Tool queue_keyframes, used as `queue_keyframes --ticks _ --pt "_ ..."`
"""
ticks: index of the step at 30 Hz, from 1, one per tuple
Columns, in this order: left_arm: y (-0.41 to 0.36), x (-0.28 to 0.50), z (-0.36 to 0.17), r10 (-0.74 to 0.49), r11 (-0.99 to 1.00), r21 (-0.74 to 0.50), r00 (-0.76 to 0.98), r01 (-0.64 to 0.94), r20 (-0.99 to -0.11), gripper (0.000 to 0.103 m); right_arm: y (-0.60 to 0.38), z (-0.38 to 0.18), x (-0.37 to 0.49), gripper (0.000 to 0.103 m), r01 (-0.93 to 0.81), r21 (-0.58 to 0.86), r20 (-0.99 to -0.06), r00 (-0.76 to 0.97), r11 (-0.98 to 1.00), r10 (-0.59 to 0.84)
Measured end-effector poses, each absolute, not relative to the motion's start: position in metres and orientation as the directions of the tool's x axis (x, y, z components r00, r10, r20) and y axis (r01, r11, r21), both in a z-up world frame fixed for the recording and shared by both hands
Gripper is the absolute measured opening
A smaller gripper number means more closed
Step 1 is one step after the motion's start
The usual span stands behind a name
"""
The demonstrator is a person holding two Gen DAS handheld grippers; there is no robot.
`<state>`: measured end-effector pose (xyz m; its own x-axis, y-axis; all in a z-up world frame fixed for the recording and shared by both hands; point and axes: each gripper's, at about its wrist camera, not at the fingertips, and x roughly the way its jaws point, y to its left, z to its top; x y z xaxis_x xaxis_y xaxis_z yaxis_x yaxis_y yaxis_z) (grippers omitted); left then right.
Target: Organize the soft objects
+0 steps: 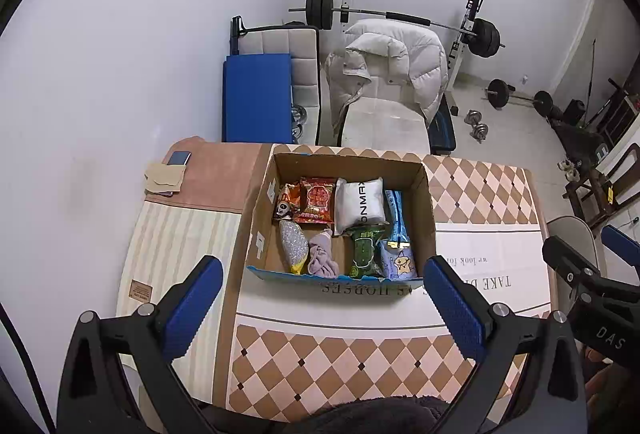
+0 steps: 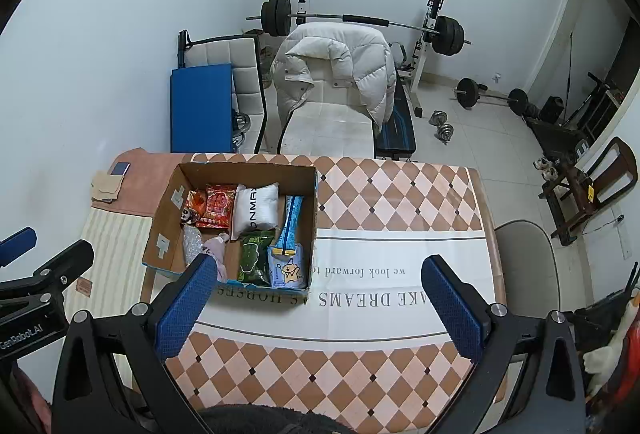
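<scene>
A cardboard box (image 1: 428, 201) (image 2: 166, 222) stands on the checked tablecloth and holds several soft things: a red snack pack (image 1: 318, 199) (image 2: 218, 209), a white pillow pack (image 1: 359, 202) (image 2: 256, 209), a green pack (image 1: 365, 250) (image 2: 254, 260), a blue tissue pack (image 1: 398, 260) (image 2: 288, 270), a mauve cloth (image 1: 323, 254) (image 2: 218, 248) and a silvery pouch (image 1: 293, 244) (image 2: 192, 244). My left gripper (image 1: 320, 300) hangs open above the table, just in front of the box. My right gripper (image 2: 320, 304) is open too, to the right of the box, holding nothing.
A phone (image 1: 179, 157) and a tan cloth (image 1: 164, 177) lie at the table's far left corner. Behind the table stand a chair with a white puffer jacket (image 1: 388, 69), a blue mat (image 1: 256, 97) and a barbell rack (image 1: 400, 17). Dumbbells litter the floor at right.
</scene>
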<state>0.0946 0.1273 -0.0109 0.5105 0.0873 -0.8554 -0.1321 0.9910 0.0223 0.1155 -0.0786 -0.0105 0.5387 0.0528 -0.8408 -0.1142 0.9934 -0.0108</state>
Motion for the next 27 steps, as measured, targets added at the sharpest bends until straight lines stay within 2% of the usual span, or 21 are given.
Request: queue_keyframes --ticks 27 --pt "0.1278 0.0911 -0.0077 0.073 0.992 0.010 0.507 -0.127 -0.859 0.103 -0.0734 -0.0047 0.1117 0.103 -0.129 -0.010 -0.839 0.540 0.992 0.062"
